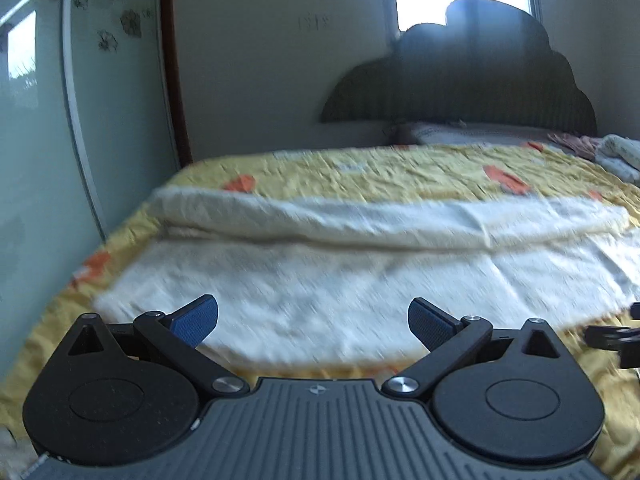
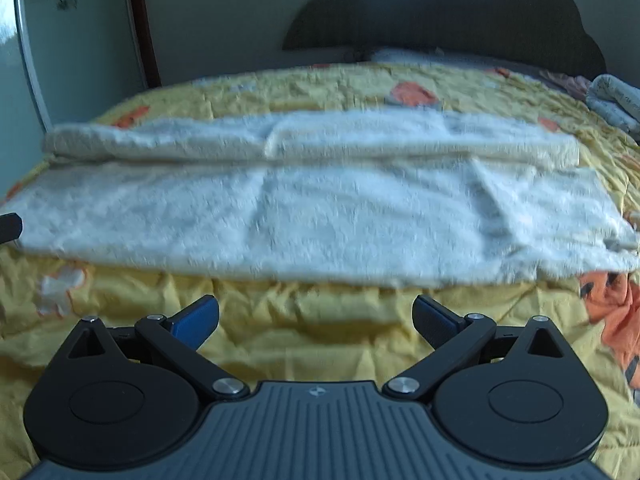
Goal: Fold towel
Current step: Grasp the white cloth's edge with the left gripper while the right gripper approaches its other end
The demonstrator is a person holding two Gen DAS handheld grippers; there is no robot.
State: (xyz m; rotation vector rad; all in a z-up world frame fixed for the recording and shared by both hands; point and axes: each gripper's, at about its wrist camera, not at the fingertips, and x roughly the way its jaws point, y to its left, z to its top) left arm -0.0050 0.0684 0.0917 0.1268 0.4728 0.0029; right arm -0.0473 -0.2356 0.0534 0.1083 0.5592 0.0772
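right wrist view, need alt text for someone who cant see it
A white towel, its far edge folded over, lies across a yellow bedspread. The right gripper hangs open and empty just short of its near edge; a dark headboard stands behind.

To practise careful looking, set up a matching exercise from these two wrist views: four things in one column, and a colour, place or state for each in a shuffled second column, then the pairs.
Column one
1. towel
2. bedspread
3. headboard
4. left gripper

Column two
A. dark, scalloped, against the far wall
B. yellow with orange patches
C. open, holding nothing
D. white, far edge folded over, lying on the bed

Pairs: 1-D, 2-B, 3-A, 4-C
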